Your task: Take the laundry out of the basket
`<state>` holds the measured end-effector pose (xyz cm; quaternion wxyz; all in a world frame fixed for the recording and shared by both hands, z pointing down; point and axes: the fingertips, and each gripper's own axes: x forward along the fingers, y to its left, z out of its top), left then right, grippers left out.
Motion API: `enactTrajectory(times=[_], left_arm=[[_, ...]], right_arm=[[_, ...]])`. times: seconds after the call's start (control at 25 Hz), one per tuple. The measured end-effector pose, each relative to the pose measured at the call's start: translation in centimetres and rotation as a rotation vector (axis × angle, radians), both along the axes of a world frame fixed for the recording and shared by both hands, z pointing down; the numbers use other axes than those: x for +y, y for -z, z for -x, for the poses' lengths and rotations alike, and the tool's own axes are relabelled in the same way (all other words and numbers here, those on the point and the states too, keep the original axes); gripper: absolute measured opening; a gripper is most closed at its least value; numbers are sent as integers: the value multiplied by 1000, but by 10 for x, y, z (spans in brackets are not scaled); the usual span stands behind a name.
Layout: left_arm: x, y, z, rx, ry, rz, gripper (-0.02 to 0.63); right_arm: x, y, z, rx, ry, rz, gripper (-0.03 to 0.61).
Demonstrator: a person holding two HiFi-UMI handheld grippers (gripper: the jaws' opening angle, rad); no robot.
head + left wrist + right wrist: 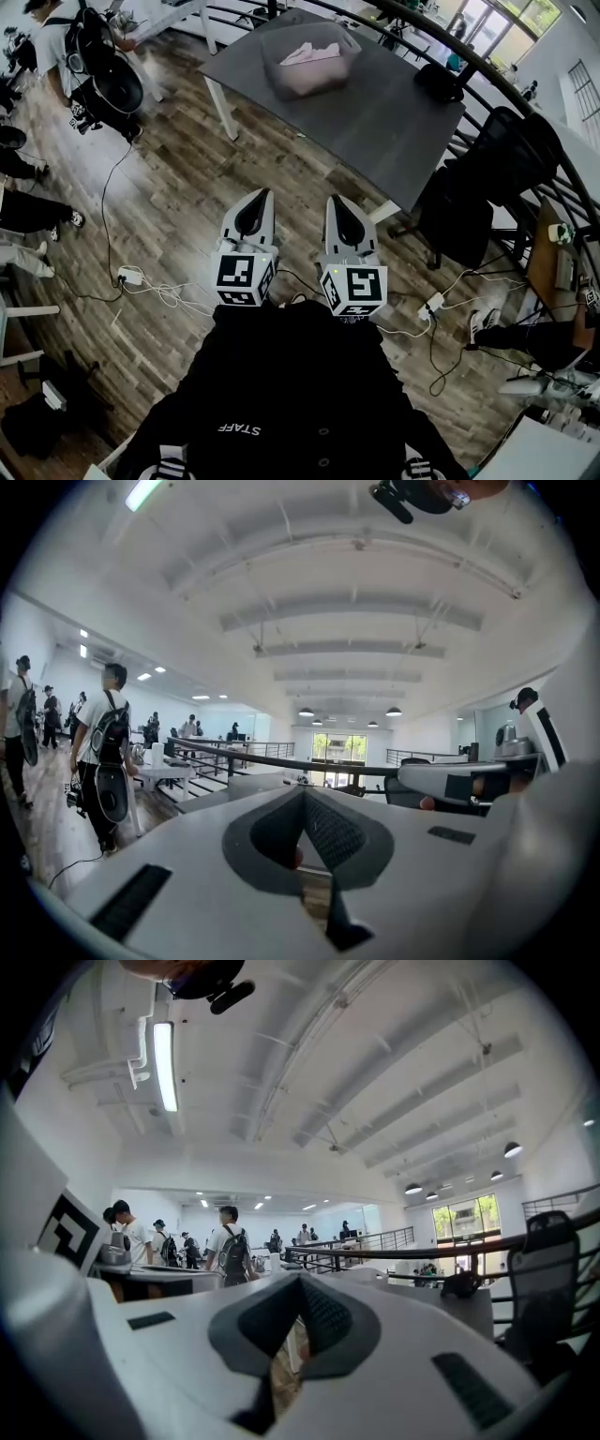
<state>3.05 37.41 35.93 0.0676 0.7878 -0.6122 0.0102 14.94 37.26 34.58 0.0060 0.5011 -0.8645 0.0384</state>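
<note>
Grey table [375, 103], head view: at 12 o'clock, well apart from both grippers, standing on a wooden floor [169, 206]
Basket [314, 86]: clear-walled, on the far-left part of the table
Laundry [314, 53]: pale pink cloth lying inside the basket
Left gripper [263, 194]: near the middle of the view, above the person's black top [281, 394], tip aimed toward the table, jaws pressed together
Right gripper [337, 201]: just beside the left one, on its 3 o'clock side, jaws likewise together
Black chair [487, 187]: at 3 o'clock, beside the table
Left gripper view: jaws meet at the tip with nothing between them; a person with a backpack [105, 752] at 9 o'clock
Right gripper view: jaws fully closed, holding nothing; a ceiling light [165, 1063] at 11 o'clock
</note>
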Motion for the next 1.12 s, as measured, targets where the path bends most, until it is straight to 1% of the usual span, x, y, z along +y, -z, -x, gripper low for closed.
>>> enactTrajectory(times=[0.32, 0.52, 0.68, 0.88, 1.0, 1.12], left_arm=[[4, -23, -10, 2, 45, 39, 2], [-2, -36, -4, 15, 80, 56, 2], [-17, -44, 2, 21, 90, 58, 2], [-53, -55, 18, 17, 93, 45, 2], [-89, -59, 34, 17, 90, 36, 2], [-129, -53, 48, 19, 85, 20, 2]], right_arm=[[1, -22, -20, 13, 19, 40, 14], [-6, -34, -26, 24, 22, 58, 14], [-21, -45, -26, 27, 18, 67, 14], [-58, -64, -11, 24, 21, 70, 14], [-95, -70, 7, 28, 14, 65, 14], [-135, -67, 25, 42, 16, 61, 14]])
